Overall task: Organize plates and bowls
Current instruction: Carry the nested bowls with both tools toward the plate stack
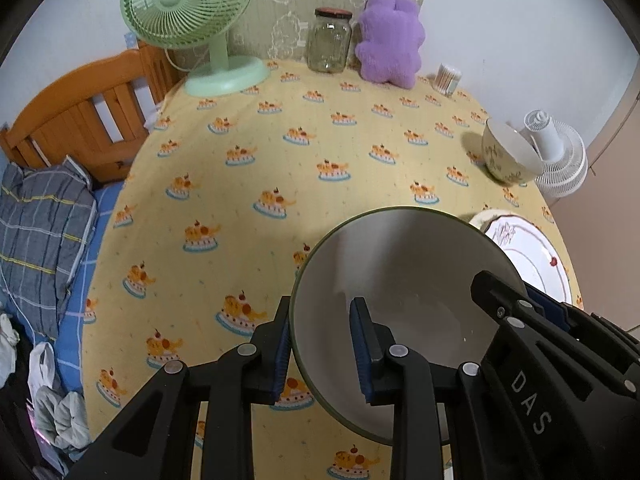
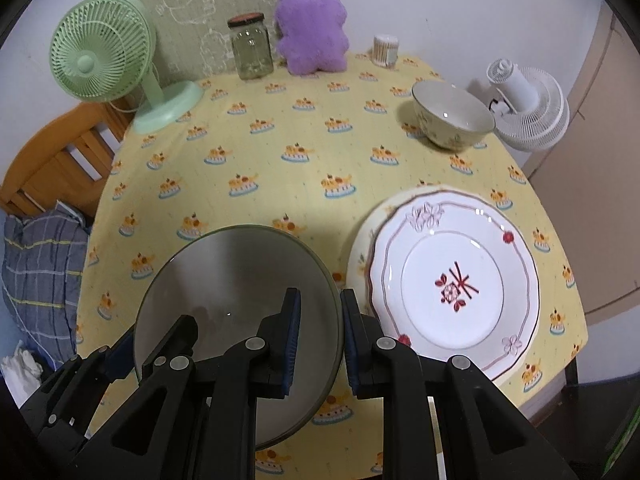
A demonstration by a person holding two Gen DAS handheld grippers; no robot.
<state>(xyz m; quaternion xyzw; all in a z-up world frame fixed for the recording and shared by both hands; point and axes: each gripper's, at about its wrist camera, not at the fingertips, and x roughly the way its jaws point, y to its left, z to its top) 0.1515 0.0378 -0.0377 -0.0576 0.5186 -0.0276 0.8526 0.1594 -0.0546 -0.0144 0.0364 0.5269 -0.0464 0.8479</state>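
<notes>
A grey bowl with a green rim (image 1: pixel 404 280) (image 2: pixel 236 280) is held above the yellow tablecloth by both grippers. My left gripper (image 1: pixel 320 352) straddles its left rim, one finger inside and one outside. My right gripper (image 2: pixel 320 340) straddles its right rim the same way. A white plate with red flowers (image 2: pixel 452 284) (image 1: pixel 528 256) lies on a cream plate (image 2: pixel 360 256) to the right. A floral bowl (image 2: pixel 452 120) (image 1: pixel 508 152) stands at the far right.
A green fan (image 2: pixel 104 56), a glass jar (image 2: pixel 250 46), a purple plush (image 2: pixel 312 24) and a cotton-swab tub (image 2: pixel 386 50) stand along the back. A white fan (image 2: pixel 528 108) lies off the right edge. A bed (image 1: pixel 44 208) is on the left.
</notes>
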